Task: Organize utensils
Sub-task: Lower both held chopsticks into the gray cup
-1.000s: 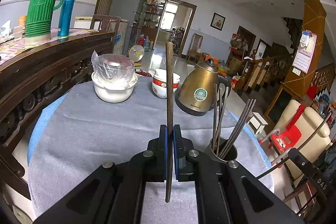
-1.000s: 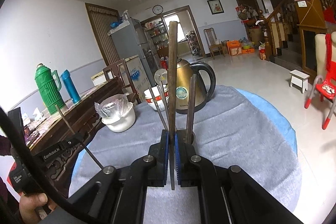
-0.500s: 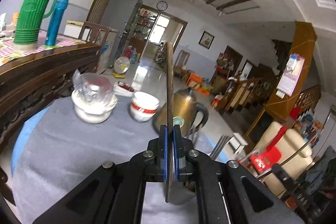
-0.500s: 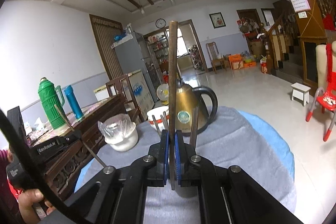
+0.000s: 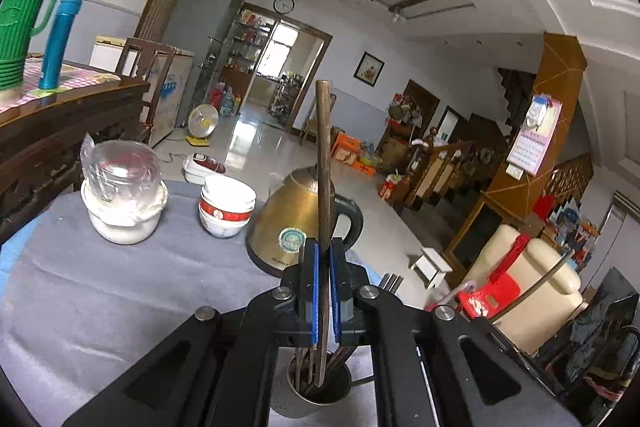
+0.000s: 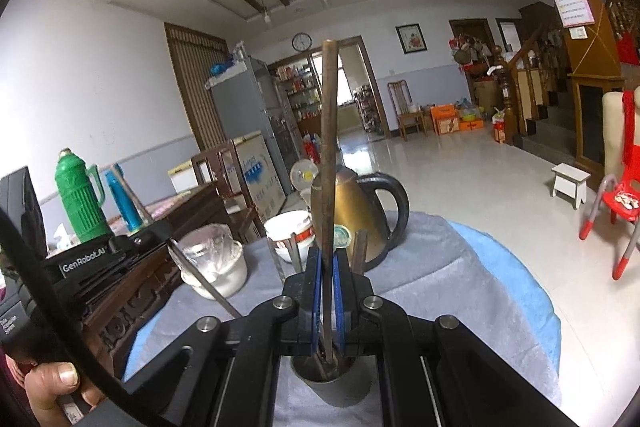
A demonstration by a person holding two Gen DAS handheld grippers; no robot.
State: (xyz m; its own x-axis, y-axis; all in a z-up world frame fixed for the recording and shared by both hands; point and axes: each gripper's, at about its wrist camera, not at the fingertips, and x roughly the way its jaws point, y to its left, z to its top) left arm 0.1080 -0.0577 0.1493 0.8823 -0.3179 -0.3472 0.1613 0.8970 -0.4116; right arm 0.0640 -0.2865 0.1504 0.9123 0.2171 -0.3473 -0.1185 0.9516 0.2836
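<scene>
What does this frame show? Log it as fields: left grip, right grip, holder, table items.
left grip: left gripper shut on a brown chopstick, upright
right grip: right gripper shut on another chopstick, upright
holder: metal cup holding chopsticks, below both grippers
table items: gold kettle, stacked bowls, covered white bowl

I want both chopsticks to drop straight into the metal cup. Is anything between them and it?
Nothing visible blocks them. Each claw grips a chopstick upright above the cup, whose only contents are other chopsticks.
</scene>
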